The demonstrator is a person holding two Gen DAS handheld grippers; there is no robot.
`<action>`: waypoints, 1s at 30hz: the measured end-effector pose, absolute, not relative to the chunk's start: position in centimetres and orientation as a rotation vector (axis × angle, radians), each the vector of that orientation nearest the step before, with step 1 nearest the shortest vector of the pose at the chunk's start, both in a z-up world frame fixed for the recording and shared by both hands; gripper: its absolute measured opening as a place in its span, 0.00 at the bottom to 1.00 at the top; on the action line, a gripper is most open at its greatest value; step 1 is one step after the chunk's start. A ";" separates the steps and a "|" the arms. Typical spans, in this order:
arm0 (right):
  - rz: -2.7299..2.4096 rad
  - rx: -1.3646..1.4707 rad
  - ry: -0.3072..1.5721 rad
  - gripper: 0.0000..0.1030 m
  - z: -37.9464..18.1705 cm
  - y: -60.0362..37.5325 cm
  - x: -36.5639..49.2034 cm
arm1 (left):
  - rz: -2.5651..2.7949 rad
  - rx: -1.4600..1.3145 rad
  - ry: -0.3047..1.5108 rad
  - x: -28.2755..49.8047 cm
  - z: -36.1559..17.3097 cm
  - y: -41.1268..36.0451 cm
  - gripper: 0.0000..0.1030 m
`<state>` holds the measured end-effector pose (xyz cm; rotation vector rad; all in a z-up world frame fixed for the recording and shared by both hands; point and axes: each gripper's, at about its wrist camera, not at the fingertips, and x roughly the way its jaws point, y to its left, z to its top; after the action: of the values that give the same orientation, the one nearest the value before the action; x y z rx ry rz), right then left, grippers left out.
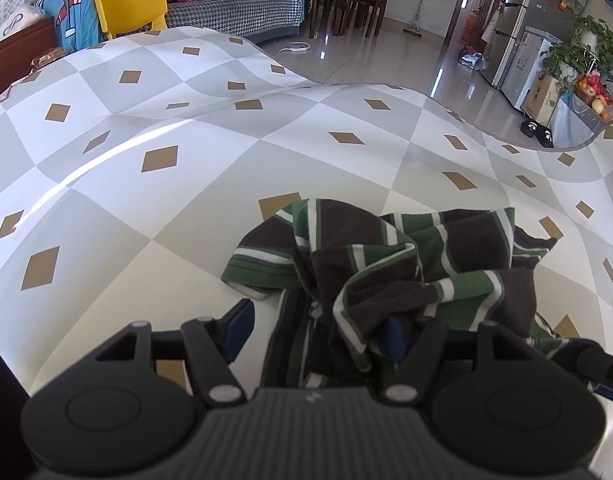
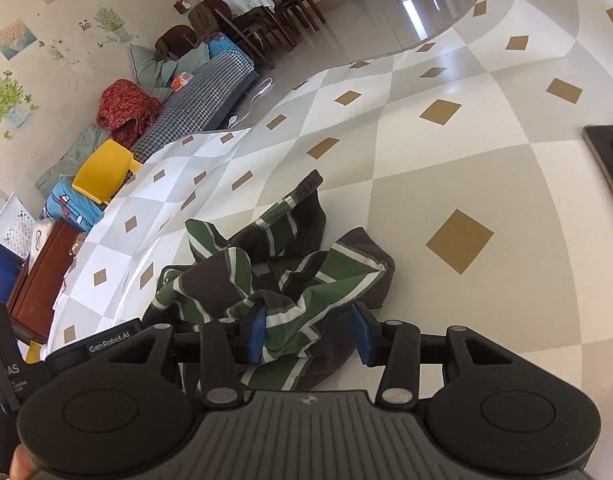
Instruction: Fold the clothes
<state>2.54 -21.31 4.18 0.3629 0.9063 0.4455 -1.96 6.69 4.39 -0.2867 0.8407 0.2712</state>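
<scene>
Two wrist views, garment crumpled on the tabletop. We are holding the left tongs (image 1: 318, 330) with the jaws apart, straddling the near edge of the striped shirt (image 1: 386, 264); one blue pad (image 1: 396, 338) is lying partly buried in a fold, the other standing clear of the cloth. We are holding the right tongs (image 2: 308, 332) likewise apart, with a ridge of the same shirt (image 2: 274, 276) bunched between the pads; the left-hand pad is touching cloth, the other is standing free, so neither tool is clamping anything.

Risks, as we are judging them: the shirt is lying in a tangled heap, so closing here is likely to be catching several layers at once, lifting a knot instead of a single hem. The buried pad may be dragging the whole pile sideways. Both tongs are working close together at the shirt's near side, and we may be knocking one against the other.

The shirt is resting on a checked tablecloth (image 1: 186, 128) of grey and white squares with tan diamonds, glossy and rumpled beyond the shirt; slipping is plausible. A dark flat object (image 2: 610, 156) is lying right of the shirt. Beyond the shirt, past the tabletop edge, we are seeing a yellow chair (image 1: 130, 6), a sofa (image 1: 234, 12), dining chairs (image 1: 362, 0) and a refrigerator (image 1: 522, 52).
</scene>
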 end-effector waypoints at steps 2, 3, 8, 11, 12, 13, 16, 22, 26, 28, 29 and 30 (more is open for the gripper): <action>0.458 0.343 0.922 0.42 3.8 -20.7 2.4 | 0.257 -0.279 0.828 -2.1 4.8 6.4 0.62; 0.464 0.333 0.930 0.42 3.6 -20.3 2.3 | 0.249 -0.275 0.821 -2.1 5.1 6.3 0.62; 0.490 0.280 0.941 0.42 3.0 -19.0 1.9 | 0.208 -0.282 0.786 -2.2 6.7 5.5 0.66; 0.503 0.276 0.925 0.42 3.1 -18.9 1.7 | 0.191 -0.281 0.755 -2.2 7.9 4.8 0.72; 0.508 0.277 0.919 0.42 3.1 -18.9 1.7 | 0.179 -0.280 0.739 -2.2 8.4 4.4 0.73; 0.512 0.278 0.914 0.42 3.2 -18.9 1.7 | 0.167 -0.278 0.723 -2.1 9.0 4.1 0.75; 0.519 0.276 0.904 0.42 3.3 -19.0 1.6 | 0.121 -0.249 0.683 -1.8 10.6 2.7 0.78; 0.528 0.279 0.898 0.42 3.4 -19.0 1.6 | 0.027 -0.180 0.717 0.6 10.9 -0.8 0.87; 0.533 0.280 0.897 0.42 3.5 -19.1 1.7 | 0.010 -0.117 0.787 2.3 9.3 -2.7 0.88; 0.536 0.277 0.898 0.42 3.4 -19.1 1.7 | 0.018 -0.107 0.823 3.2 8.3 -3.0 0.88; 0.538 0.275 0.899 0.42 3.4 -19.1 1.7 | 0.021 -0.105 0.840 3.6 7.9 -3.0 0.89; 0.539 0.273 0.900 0.42 3.4 -19.1 1.8 | 0.017 -0.104 0.861 4.0 7.4 -3.1 0.89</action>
<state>1.77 -19.08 3.35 0.2734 0.8998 0.5391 3.96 -3.11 7.43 -0.1045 0.8607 0.0171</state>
